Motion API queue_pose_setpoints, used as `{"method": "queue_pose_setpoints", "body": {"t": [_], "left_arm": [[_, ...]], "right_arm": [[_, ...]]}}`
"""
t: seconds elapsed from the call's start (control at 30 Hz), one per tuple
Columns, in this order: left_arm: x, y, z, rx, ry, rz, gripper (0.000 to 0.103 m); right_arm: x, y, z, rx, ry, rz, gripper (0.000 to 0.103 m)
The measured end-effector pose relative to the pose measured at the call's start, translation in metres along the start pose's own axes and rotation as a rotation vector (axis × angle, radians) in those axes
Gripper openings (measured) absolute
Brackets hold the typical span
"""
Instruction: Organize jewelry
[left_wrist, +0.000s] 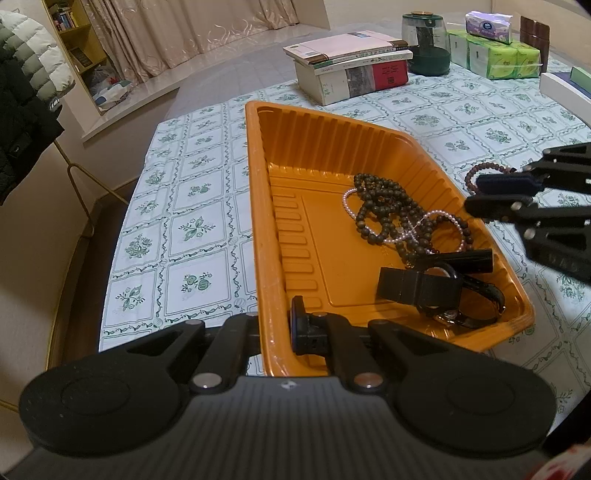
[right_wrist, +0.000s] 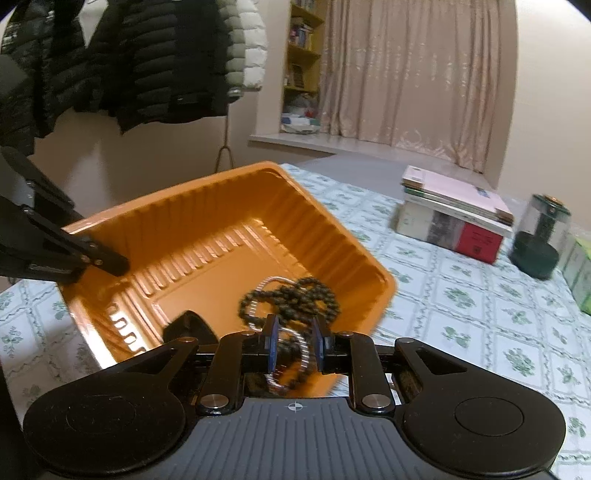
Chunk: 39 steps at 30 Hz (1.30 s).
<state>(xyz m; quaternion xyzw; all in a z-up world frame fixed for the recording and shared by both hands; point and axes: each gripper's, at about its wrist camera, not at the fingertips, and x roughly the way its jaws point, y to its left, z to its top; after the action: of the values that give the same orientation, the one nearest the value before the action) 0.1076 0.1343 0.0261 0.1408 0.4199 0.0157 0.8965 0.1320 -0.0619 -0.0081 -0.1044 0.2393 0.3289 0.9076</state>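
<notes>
two grippers are at work on one orange tray (left_wrist: 258, 206). the left gripper (left_wrist: 275, 325) is clamped tight on the tray's near rim, one finger outside the wall and one inside, which reads as a steadying hold so the light plastic does not slide on the patterned tablecloth (left_wrist: 192, 192). the right gripper (right_wrist: 295, 347) hangs over the tray's opposite side, jaws narrowly parted; nothing can be seen pressed between its pads (right_wrist: 272, 343), so i judge it empty, though the view past them is blurred.

inside the tray lie a tangle of dark bead strands (left_wrist: 391, 210), a thin pearl strand (left_wrist: 424, 221) looped through them, a black cylinder (left_wrist: 458, 260) and a wristwatch (left_wrist: 436, 291) with black strap, all gathered toward the right gripper's end. one reddish bead bracelet (left_wrist: 480, 173) is outside the tray, on the cloth just behind the right gripper's fingers in the left view.

judgement: collection is mostly done; the bracelet appears to be the remaining piece, within easy reach. books (left_wrist: 351, 70), a green jar (left_wrist: 428, 44) and tissue packs (left_wrist: 495, 55) stand well apart at the table's far edge.
</notes>
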Motion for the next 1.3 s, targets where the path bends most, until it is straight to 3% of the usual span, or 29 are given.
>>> {"method": "queue_pose_setpoints", "body": {"t": [0.53,0.73,1.0,1.3], "left_arm": [[0.001,0.001,0.001,-0.002,0.004,0.003,0.004],[0.002,0.001,0.001,0.0,0.007,0.008,0.004],[0.003,0.0,0.002,0.001,0.015,0.01,0.004],[0.003,0.0,0.002,0.004,0.018,0.013,0.004]], "right_arm": [[-0.023,-0.131,-0.049,0.241,0.062,-0.313,0.02],[-0.014,-0.152,-0.056,0.227,0.091,-0.314,0.02],[0.009,-0.15,-0.056,0.19,0.123,-0.261,0.02],[0.03,-0.151,-0.059,0.126,0.183,-0.272,0.02]]}}
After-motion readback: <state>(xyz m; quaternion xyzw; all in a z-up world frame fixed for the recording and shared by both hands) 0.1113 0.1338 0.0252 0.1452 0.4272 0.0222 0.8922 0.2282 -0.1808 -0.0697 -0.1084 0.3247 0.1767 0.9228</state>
